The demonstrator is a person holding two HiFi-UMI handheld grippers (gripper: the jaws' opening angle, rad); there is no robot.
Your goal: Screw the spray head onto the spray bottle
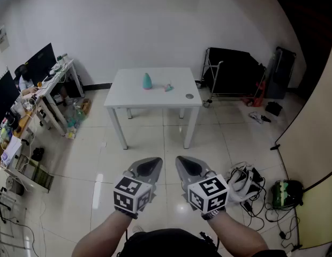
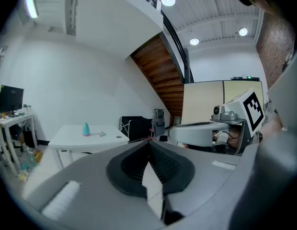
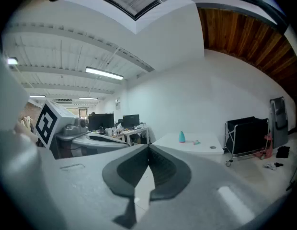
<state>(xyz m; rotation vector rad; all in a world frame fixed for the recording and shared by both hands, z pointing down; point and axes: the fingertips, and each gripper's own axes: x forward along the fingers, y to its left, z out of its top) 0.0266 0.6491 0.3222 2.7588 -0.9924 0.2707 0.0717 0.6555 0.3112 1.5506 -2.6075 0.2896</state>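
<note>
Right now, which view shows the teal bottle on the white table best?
The head view: the teal bottle stands unobstructed, seen from above. Both gripper views show it only as a tiny far shape.

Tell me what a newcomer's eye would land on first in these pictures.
In the head view the left gripper and the right gripper fill the foreground side by side above the tiled floor, both shut and empty. Well beyond them stands a white table. A teal bottle is upright near its middle, and the spray head lies just to the bottle's right, apart from it.
</note>
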